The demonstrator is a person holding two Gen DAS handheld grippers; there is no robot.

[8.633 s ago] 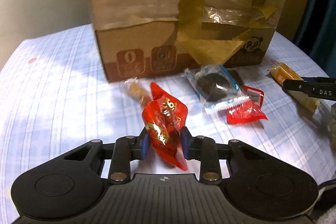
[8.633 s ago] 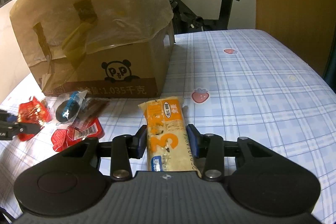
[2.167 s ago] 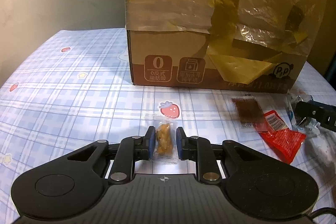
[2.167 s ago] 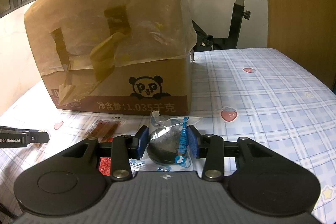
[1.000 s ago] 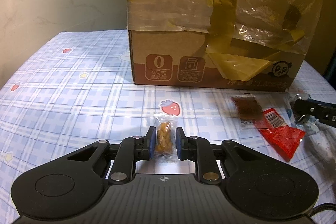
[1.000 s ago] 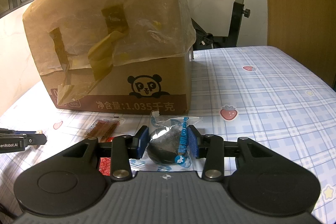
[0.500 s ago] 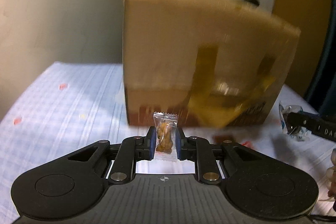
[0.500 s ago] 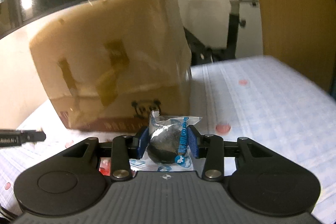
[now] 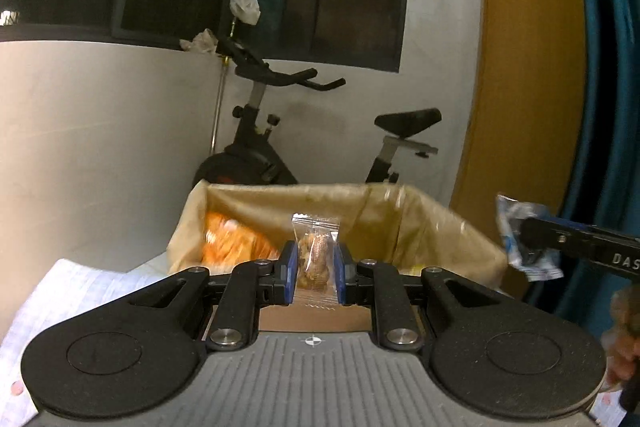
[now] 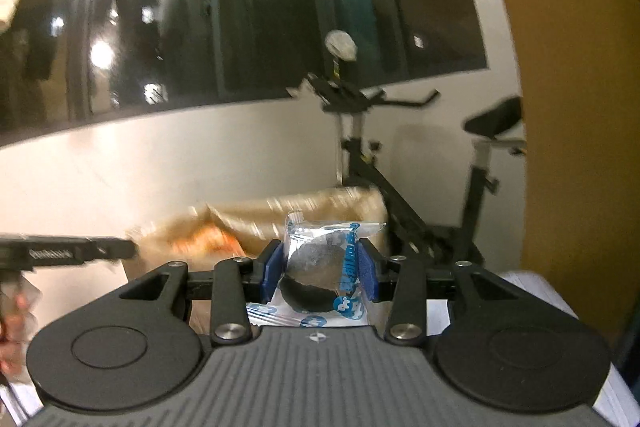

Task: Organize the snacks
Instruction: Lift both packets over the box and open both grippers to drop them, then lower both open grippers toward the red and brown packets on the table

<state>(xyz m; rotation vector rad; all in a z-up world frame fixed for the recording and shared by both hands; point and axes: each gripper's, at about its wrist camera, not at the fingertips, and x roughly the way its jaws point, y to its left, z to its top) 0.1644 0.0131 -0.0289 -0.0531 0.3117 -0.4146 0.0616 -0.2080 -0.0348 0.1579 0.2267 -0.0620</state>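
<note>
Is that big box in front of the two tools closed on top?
No: the cardboard box stands open, and an orange packet shows inside its plastic-lined rim.

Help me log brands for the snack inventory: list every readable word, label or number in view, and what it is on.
"DAS", cut off at the frame edge: on the right gripper, seen from the left wrist.
Blue print on the dark round snack's wrapper: too blurred to read.
White lettering on the left gripper: blurred, unreadable.
</note>
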